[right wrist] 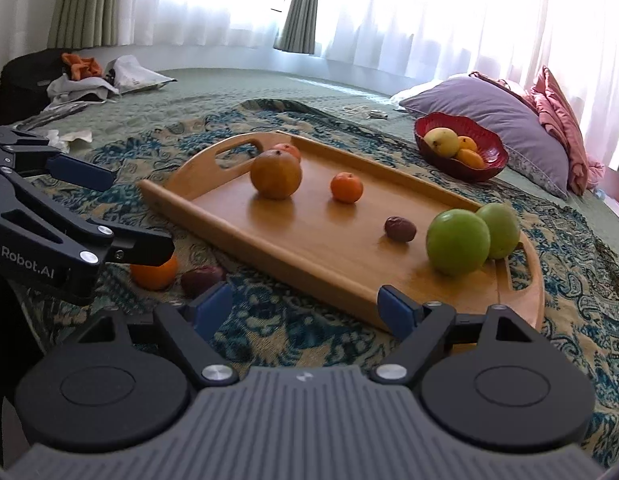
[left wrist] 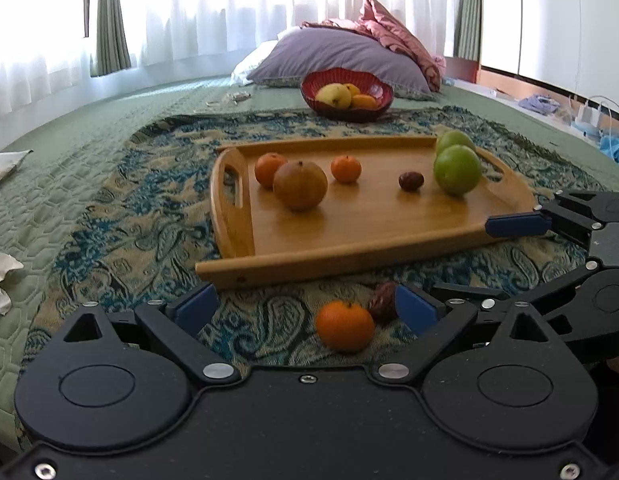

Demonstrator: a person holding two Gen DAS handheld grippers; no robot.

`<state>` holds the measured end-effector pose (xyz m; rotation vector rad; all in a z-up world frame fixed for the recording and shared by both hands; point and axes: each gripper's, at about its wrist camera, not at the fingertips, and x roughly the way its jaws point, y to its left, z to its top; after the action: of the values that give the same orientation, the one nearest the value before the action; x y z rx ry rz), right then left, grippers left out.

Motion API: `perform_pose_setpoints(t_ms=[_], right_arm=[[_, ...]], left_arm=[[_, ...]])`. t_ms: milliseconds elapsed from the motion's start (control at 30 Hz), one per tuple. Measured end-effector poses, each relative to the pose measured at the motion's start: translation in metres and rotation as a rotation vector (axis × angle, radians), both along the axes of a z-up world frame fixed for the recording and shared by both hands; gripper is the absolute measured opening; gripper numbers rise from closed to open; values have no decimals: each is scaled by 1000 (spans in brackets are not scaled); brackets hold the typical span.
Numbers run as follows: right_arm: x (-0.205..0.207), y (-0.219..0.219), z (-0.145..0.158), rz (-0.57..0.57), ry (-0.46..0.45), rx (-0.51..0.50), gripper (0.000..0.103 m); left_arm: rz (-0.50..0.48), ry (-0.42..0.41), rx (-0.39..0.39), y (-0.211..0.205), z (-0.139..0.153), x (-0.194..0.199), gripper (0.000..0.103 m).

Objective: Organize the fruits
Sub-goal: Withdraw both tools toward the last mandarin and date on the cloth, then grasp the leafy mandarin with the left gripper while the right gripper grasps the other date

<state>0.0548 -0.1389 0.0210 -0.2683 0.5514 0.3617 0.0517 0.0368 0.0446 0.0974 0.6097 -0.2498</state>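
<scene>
A wooden tray [left wrist: 349, 228] [right wrist: 309, 248] lies on a patterned cloth on the bed. It holds a brown round fruit [left wrist: 300, 186] [right wrist: 275, 175], two tangerines [left wrist: 346, 168] [right wrist: 346, 187], a dark date [left wrist: 411, 181] [right wrist: 400, 228] and two green fruits [left wrist: 457, 169] [right wrist: 457, 241]. A loose tangerine [left wrist: 345, 325] [right wrist: 154, 275] and a dark date [left wrist: 383, 300] [right wrist: 201, 278] lie on the cloth before the tray. My left gripper [left wrist: 305, 306] is open around the loose tangerine, not touching it. My right gripper [right wrist: 305, 308] is open and empty at the tray's near edge.
A red bowl [left wrist: 347, 98] [right wrist: 461, 152] with yellow and orange fruit sits beyond the tray, before a purple pillow [left wrist: 333, 54]. Bags and clothes [right wrist: 81, 80] lie at the bed's far left. Crumpled paper [left wrist: 1, 284] lies left of the cloth.
</scene>
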Motion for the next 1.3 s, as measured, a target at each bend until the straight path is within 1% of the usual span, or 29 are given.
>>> perform_pose_setpoints(t_ms=[33,100,133,200,233,300,333,400,467,633,767,867,1067,1167,1233,1267,1300], right_arm=[[0,1,-1,4,2,-1,89],[-2,2,-3,11,4,-3,89],[-3,3,-3,17,6,-2,89],[-4,4,-5,27,8,-3,89],[-4,6,-5,31,8,-11,89],[-6,8,-8,40,5,-24,89],[-7,10,-8,46,7,-25,89],[-8,13,-10,55,15,-22,89],[-9,16,-12,63,18,-20,89],[-9,24,-12,78,22,-9,89],[-6,34,-11,83,22,15,89],[-3,41,-11,88,21,27,85],[2,50,-13,89,35,57,70],[2,50,-14,84,48,78,57],[2,49,-15,77,49,84,45],[2,48,-14,73,48,87,42],[1,47,-14,69,46,89,37]], left_arm=[[-10,11,-3,0,-1,0,91],[-28,30,-13,0,-3,-2,80],[-38,38,-14,-1,-4,-3,77],[-57,51,-13,-3,-7,-3,66],[-61,57,-11,-4,-8,-3,64],[-56,72,-8,-6,-13,-2,53],[-54,79,-9,-7,-14,-1,50],[-51,95,-18,-7,-17,2,39],[-65,98,-34,-7,-18,3,32],[-59,63,-17,-8,-13,3,32],[-32,44,-8,-5,-9,7,32],[-9,44,-9,0,-7,11,32],[15,48,-18,5,-7,16,32],[19,49,-25,6,-7,17,32],[19,48,-26,5,-7,18,32],[19,47,-27,5,-7,18,32],[18,46,-27,5,-6,18,32]])
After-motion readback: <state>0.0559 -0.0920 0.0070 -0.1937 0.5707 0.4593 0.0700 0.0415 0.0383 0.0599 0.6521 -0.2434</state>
